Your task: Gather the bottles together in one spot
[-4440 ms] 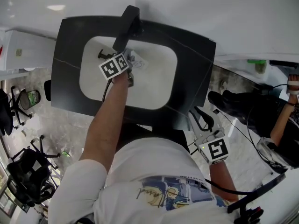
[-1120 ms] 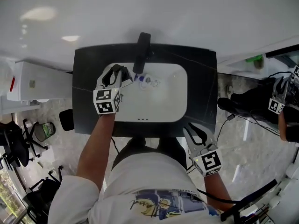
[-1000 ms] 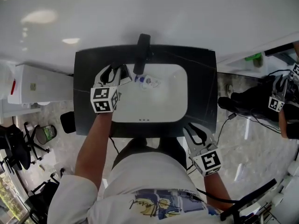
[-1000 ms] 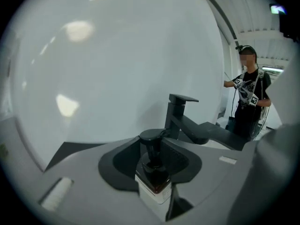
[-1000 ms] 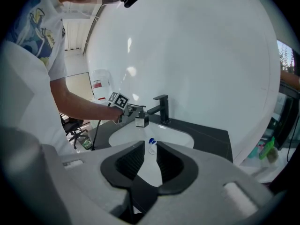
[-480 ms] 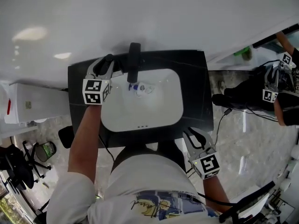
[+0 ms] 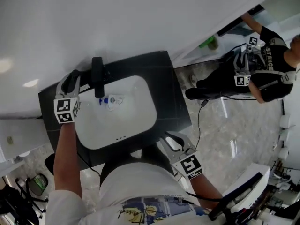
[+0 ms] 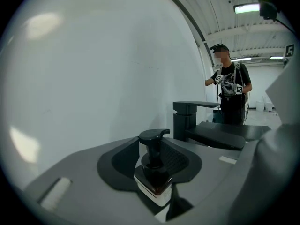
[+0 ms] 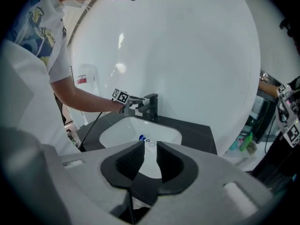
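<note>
From above, my left gripper [image 7: 71, 80] hides the pump bottle [image 8: 153, 175], and my jaws cut off its base. They are clamped on it at the back left corner of the black counter [image 7: 171, 97]. 1 small blue-capped bottle [image 7: 111, 100] lies in the white basin [image 7: 138, 114] by the faucet [image 7: 98, 74]. My right gripper [image 9: 149, 159] has its jaws apart and empty, near the front edge.

White T-shirt [image 7: 140, 184], blue print; grey black-padded left gripper [image 7: 74, 77] and right gripper [image 7: 172, 141].

I see a white basin [image 7: 133, 121] in a black counter [image 7: 168, 97], black tap [image 7: 98, 74], dark pump bottle [image 8: 152, 177] banded white, pale bottle [image 7: 113, 100] capped blue.
</note>
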`<action>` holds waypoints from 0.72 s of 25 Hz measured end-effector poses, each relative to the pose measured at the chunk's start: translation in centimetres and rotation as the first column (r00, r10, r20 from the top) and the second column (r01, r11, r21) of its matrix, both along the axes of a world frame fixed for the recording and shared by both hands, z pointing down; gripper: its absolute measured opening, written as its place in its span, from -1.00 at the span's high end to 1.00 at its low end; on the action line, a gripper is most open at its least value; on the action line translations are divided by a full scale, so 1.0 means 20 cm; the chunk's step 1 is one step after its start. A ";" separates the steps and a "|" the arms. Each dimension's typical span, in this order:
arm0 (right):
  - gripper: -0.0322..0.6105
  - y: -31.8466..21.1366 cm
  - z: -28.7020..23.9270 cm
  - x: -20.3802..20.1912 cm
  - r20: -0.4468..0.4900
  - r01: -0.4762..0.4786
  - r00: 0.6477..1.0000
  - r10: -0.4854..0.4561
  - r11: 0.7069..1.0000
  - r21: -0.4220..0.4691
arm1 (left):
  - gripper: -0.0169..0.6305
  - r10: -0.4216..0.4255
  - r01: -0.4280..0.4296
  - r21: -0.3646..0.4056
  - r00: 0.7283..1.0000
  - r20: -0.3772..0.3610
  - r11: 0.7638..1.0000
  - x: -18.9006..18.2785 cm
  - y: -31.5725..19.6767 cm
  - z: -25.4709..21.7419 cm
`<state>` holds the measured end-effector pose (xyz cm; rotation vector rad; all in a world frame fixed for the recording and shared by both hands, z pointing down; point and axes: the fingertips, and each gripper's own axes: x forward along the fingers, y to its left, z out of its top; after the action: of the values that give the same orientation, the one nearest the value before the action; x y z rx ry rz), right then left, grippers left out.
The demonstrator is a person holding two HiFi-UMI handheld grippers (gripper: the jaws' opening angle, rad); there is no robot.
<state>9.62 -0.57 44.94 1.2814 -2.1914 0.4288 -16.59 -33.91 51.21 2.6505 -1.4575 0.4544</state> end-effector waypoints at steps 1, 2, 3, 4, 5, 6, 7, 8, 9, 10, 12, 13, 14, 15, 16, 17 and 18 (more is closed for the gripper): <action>0.65 0.00 0.00 -0.02 -0.001 0.005 1.000 -0.005 1.000 -0.005 | 0.53 -0.002 0.002 0.002 1.000 0.006 1.000 -0.01 0.01 0.01; 0.65 0.01 0.00 -0.02 0.000 0.003 1.000 -0.003 1.000 -0.007 | 0.53 0.000 0.000 0.001 1.000 0.008 1.000 -0.01 0.02 0.01; 0.65 0.01 -0.01 -0.01 0.002 -0.004 1.000 0.004 1.000 -0.005 | 0.53 0.003 -0.003 0.001 1.000 0.008 1.000 0.01 0.03 0.01; 0.65 0.01 -0.02 -0.01 0.003 -0.011 1.000 0.011 1.000 -0.003 | 0.53 0.005 -0.005 0.000 1.000 0.006 1.000 0.03 0.03 0.01; 0.65 0.01 -0.03 0.00 0.002 -0.016 1.000 0.016 1.000 -0.001 | 0.53 0.005 -0.005 -0.001 1.000 0.003 1.000 0.04 0.02 0.00; 0.65 0.01 -0.04 0.01 -0.001 -0.019 1.000 0.019 1.000 0.002 | 0.53 0.004 -0.004 -0.004 1.000 0.000 1.000 0.05 0.02 0.00; 0.65 0.01 -0.05 0.02 -0.003 -0.020 1.000 0.020 1.000 0.005 | 0.51 0.003 -0.003 -0.007 1.000 -0.004 1.000 0.07 0.02 0.00; 0.65 0.01 -0.06 0.02 -0.003 -0.020 1.000 0.020 1.000 0.008 | 0.48 0.003 -0.003 -0.012 1.000 -0.004 1.000 0.07 0.03 0.00; 0.65 0.02 -0.07 0.01 0.000 -0.019 1.000 0.019 1.000 0.010 | 0.42 0.000 0.000 -0.016 1.000 -0.001 1.000 0.07 0.04 0.00; 0.65 0.03 -0.07 0.00 0.006 -0.016 1.000 0.016 1.000 0.012 | 0.35 -0.006 0.006 -0.019 1.000 0.005 1.000 0.05 0.06 0.00; 0.65 0.04 -0.09 0.00 0.020 -0.003 1.000 0.003 1.000 0.015 | 0.35 -0.024 0.025 -0.017 1.000 0.017 1.000 0.02 0.08 -0.01; 0.65 0.06 -0.10 0.01 0.022 0.001 1.000 -0.002 1.000 0.016 | 0.30 -0.033 0.033 -0.014 0.999 0.021 0.999 0.02 0.09 -0.01; 0.65 0.07 -0.11 0.04 0.016 0.000 1.000 0.000 1.000 0.019 | 0.25 -0.038 0.038 -0.011 0.999 0.020 0.999 0.03 0.09 -0.01; 0.65 0.08 -0.12 0.07 0.006 -0.006 1.000 0.006 1.000 0.022 | 0.21 -0.038 0.038 -0.011 0.999 0.014 0.999 0.05 0.10 -0.01; 0.65 0.09 -0.13 0.09 -0.004 -0.015 1.000 0.015 1.000 0.023 | 0.17 -0.035 0.035 -0.015 0.999 0.004 0.999 0.08 0.10 -0.01; 0.65 0.09 -0.13 0.10 -0.012 -0.021 1.000 0.021 1.000 0.023 | 0.15 -0.033 0.032 -0.018 0.999 -0.008 0.999 0.11 0.10 -0.01; 0.65 0.08 -0.12 0.10 -0.013 -0.023 1.000 0.023 0.999 0.024 | 0.12 -0.031 0.031 -0.023 0.999 -0.017 0.999 0.11 0.11 -0.01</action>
<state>11.60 1.09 42.48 1.3194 -2.1786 0.4031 -14.36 -31.71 50.94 2.6037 -1.4775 0.4421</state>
